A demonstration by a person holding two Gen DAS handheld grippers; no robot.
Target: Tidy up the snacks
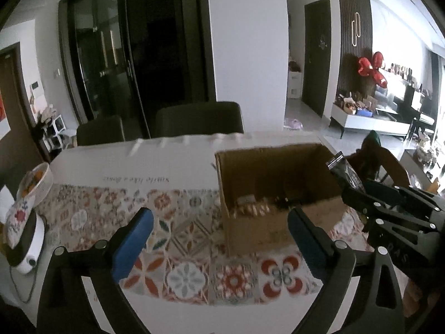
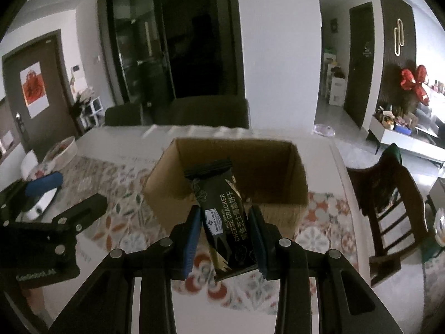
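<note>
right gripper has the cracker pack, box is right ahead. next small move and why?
Probably ease the right gripper forward over the cardboard box, then release. It is shut on the cheese cracker packet, whose top already overlaps the box's open mouth, and snacks already lie inside. The left gripper is open, off to the side.

The cardboard box [image 1: 278,194] holds small items too blurred and shadowed to identify.

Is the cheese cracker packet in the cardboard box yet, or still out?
Still out. The right claw grips the cheese cracker packet in the air, short of the open cardboard box, not yet released.
</note>
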